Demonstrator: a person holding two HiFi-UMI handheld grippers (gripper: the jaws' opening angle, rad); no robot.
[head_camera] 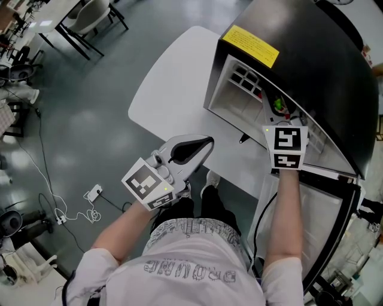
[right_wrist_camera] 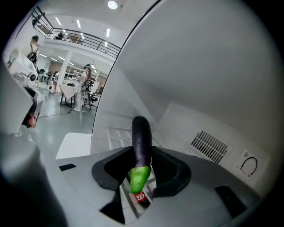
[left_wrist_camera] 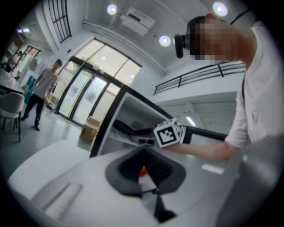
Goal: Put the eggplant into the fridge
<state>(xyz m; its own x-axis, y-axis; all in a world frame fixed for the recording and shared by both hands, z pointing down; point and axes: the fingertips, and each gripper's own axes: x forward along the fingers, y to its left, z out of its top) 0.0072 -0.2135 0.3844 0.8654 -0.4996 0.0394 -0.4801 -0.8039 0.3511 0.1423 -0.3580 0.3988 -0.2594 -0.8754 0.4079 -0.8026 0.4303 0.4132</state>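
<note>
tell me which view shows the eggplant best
Right gripper view: the eggplant fills the centre, purple body and green cap clear, clamped in the right hand-held gripper. The head view shows only a small green bit, likely its cap; the left gripper view doesn't show it.

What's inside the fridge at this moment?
The right gripper, shut on the eggplant, reaches into the fridge. White walls and a vent show; from above, its top covers the rest.

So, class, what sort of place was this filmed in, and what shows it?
Probably a large open lab or office hall, not a home kitchen: a railed mezzanine, desks and chairs, trailing floor cables, and a small fridge on a white table.
</note>
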